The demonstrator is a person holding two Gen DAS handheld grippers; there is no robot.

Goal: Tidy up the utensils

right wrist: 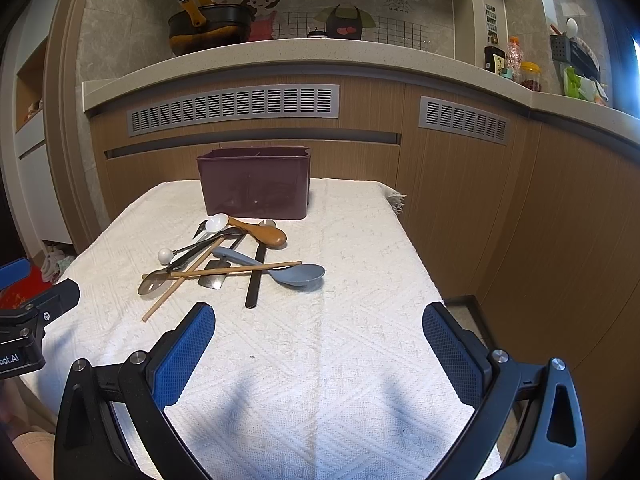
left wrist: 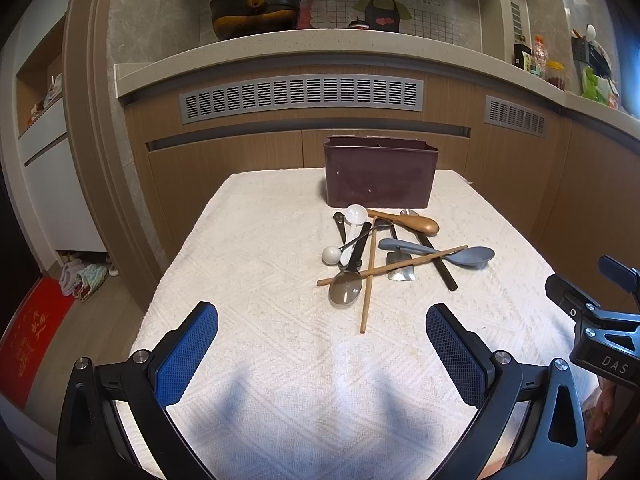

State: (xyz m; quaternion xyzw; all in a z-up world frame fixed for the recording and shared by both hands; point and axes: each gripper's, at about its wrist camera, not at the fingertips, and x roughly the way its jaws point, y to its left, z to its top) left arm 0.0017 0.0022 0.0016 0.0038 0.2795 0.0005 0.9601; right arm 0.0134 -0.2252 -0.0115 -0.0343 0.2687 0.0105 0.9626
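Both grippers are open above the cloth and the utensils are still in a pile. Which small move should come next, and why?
Probably bring the left gripper forward to the near end of the chopstick that sticks out of the pile toward it. Both grippers are open and empty, that end lies free on the cloth, and the brown holder waits behind the pile.

Both wrist cameras looked slightly downward from the table's near edge toward its far edge, sharing the brown bin (left wrist: 380, 174) (right wrist: 255, 184) and utensil pile (left wrist: 384, 252) (right wrist: 232, 258).
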